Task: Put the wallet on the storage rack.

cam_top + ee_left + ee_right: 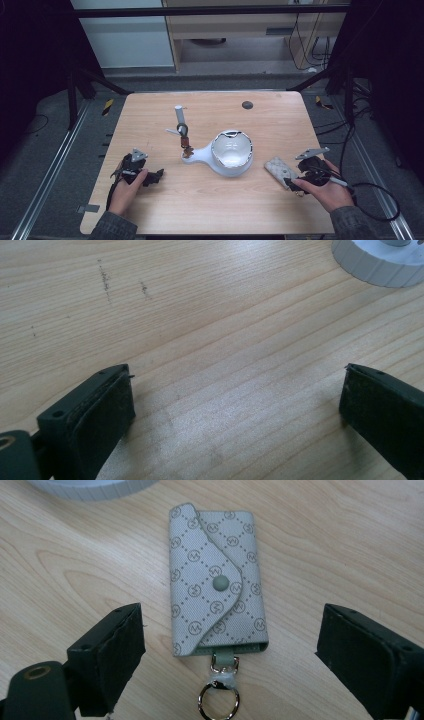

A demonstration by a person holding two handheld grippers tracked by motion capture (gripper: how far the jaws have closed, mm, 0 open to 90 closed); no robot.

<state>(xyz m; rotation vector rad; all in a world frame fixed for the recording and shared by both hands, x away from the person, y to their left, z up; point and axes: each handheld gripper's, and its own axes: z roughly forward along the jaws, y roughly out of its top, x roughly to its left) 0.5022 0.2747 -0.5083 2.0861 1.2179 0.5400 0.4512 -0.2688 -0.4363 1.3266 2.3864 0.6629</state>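
Black jaws of the right gripper (230, 655) stand apart, gripping nothing, astride a grey key pouch (216, 580) (flap snapped) lying flat on the wooden table (340, 545).

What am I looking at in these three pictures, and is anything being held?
A person sits at a wooden table with a hand-held gripper in each hand. The high view looks down from above. The other two come from cameras riding on the grippers, each looking along its own black fingers.

The left gripper is open over bare wood. The right gripper is open too, with a grey patterned key case lying between its fingers, untouched.

In the middle lies a white ladle-shaped holder with a small tool leaning on its handle. Nothing is held.
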